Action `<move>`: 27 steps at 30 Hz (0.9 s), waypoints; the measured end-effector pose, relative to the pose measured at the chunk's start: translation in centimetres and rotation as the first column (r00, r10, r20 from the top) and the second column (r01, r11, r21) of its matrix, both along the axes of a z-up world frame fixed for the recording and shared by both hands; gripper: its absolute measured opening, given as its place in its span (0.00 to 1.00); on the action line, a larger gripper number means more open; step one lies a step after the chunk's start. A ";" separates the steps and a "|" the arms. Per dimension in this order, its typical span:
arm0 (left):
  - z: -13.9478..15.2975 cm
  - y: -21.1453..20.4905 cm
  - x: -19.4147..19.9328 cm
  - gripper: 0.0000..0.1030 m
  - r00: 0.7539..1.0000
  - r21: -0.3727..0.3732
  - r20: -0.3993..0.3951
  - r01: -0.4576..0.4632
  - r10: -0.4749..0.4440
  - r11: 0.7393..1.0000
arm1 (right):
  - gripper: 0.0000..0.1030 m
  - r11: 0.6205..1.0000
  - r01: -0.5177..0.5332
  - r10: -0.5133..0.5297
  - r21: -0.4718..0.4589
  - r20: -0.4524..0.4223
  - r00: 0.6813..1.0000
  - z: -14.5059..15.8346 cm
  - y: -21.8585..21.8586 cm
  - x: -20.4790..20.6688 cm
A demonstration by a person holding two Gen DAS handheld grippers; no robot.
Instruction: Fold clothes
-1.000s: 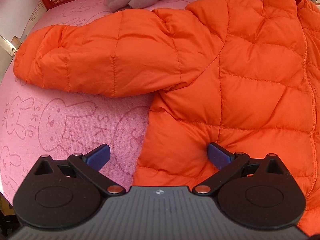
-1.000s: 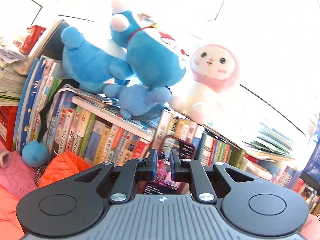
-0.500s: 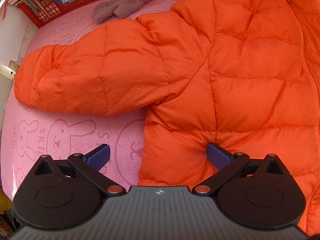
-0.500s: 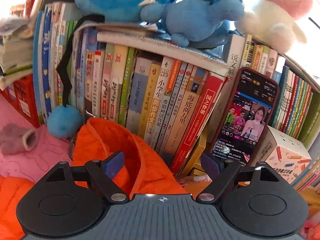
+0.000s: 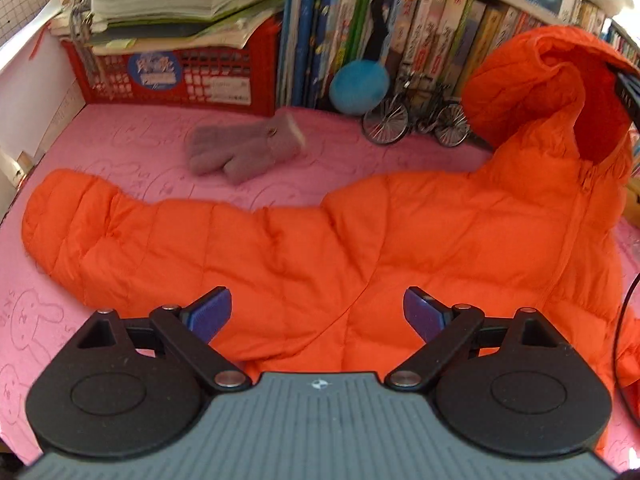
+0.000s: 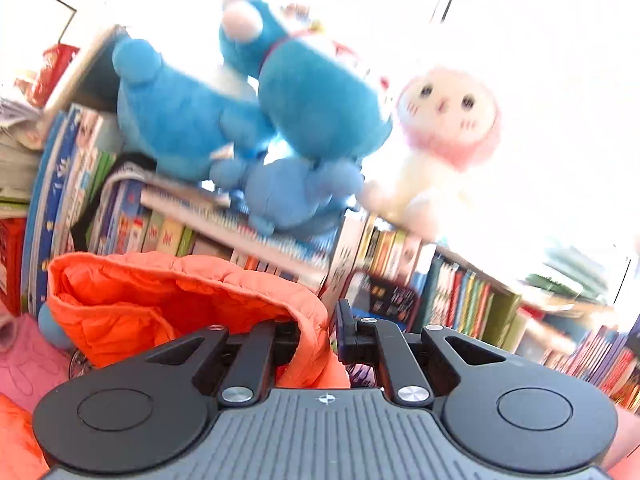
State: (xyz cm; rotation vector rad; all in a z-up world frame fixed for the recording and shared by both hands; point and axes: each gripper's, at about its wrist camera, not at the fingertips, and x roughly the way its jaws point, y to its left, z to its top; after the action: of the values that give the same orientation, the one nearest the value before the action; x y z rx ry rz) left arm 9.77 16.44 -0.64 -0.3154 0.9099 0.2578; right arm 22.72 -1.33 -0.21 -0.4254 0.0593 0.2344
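jacket (image 5: pixel 400 240): orange quilted, lying front-up on the pink mat (image 5: pixel 120 140); one sleeve (image 5: pixel 132 240) stretched flat toward the left edge, so nothing is folded yet.
hood (image 6: pixel 192 300): lifted clear of the mat at the far right, standing against the row of books (image 5: pixel 432 20); it stands up because I hold its rim.
right claw (image 6: pixel 318 328): jaws have just been closing and now pinch the hood's rim, fabric between them. My guess: held high so the hood can be laid down over the body.
left claw (image 5: pixel 316 312): jaws wide apart, nothing between them, hovering above the jacket's body below the sleeve; free to take the sleeve or hem next.
surroundings: grey glove (image 5: pixel 244 152) and model bicycle (image 5: pixel 416 120) on the mat beyond the jacket, apart from it; red crate (image 5: pixel 172 76) at back left.
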 end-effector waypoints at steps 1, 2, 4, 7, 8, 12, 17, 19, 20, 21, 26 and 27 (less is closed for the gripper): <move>1.3 -1.0 1.2 0.99 0.997 -0.020 0.070 0.044 -0.043 0.999 | 0.12 1.000 -0.010 0.011 -0.001 0.061 0.998 0.6 -0.6 -1.4; 2.6 -1.9 2.5 0.99 0.986 -0.038 0.141 0.090 -0.084 0.995 | 0.12 1.000 -0.017 0.018 -0.005 0.072 0.997 0.9 -1.1 -2.3; 3.7 -3.5 5.2 1.00 0.962 -0.070 0.226 0.172 -0.152 0.983 | 0.12 0.999 -0.031 0.032 -0.015 0.089 0.995 1.4 -2.1 -4.0; 3.3 -5.7 9.0 1.00 0.936 -0.041 0.261 0.255 -0.236 0.966 | 0.12 0.998 -0.048 0.050 -0.034 0.052 0.997 1.4 -3.1 -5.4; 3.0 -6.7 10.2 1.00 0.932 -0.022 0.262 0.266 -0.252 0.964 | 0.12 0.998 -0.051 0.052 -0.041 0.040 0.998 1.4 -3.4 -5.9; 1.3 -6.5 14.1 1.00 0.946 -0.068 0.238 0.243 -0.220 0.968 | 0.13 0.999 0.010 -0.011 -0.031 -0.017 1.000 1.3 -4.6 -5.0; 1.8 -6.1 16.0 1.00 0.960 0.156 0.215 0.146 -0.178 0.977 | 0.14 0.995 0.030 -0.025 0.100 -0.049 0.998 2.4 -6.8 -4.2; 2.8 -5.8 16.3 1.00 0.960 0.271 0.234 0.086 -0.153 0.959 | 0.14 0.987 0.044 -0.034 0.155 -0.066 0.997 3.0 -7.4 -4.0; 3.4 -5.6 16.4 1.00 0.958 0.316 0.254 0.050 -0.135 0.948 | 0.14 0.982 0.052 -0.039 0.183 -0.077 0.996 3.2 -7.7 -3.8; 4.1 -5.3 16.4 1.00 0.954 0.353 0.278 0.009 -0.115 0.935 | 0.15 0.978 0.062 -0.045 0.201 -0.088 0.995 3.2 -8.0 -3.7; 7.1 -5.7 14.9 1.00 0.899 0.536 0.410 -0.098 -0.157 0.838 | 0.25 0.980 0.072 -0.043 0.184 -0.158 0.987 1.5 -8.3 -3.3; 7.5 -6.1 14.5 1.00 0.886 0.581 0.428 -0.118 -0.179 0.805 | 0.25 0.985 0.065 -0.041 0.158 -0.155 0.987 1.0 -8.0 -3.4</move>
State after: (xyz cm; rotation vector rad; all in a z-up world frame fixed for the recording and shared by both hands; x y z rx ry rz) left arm 24.25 10.38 6.86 0.2278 0.3155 0.4030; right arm 19.32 -9.33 0.84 -0.2429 0.1989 0.2168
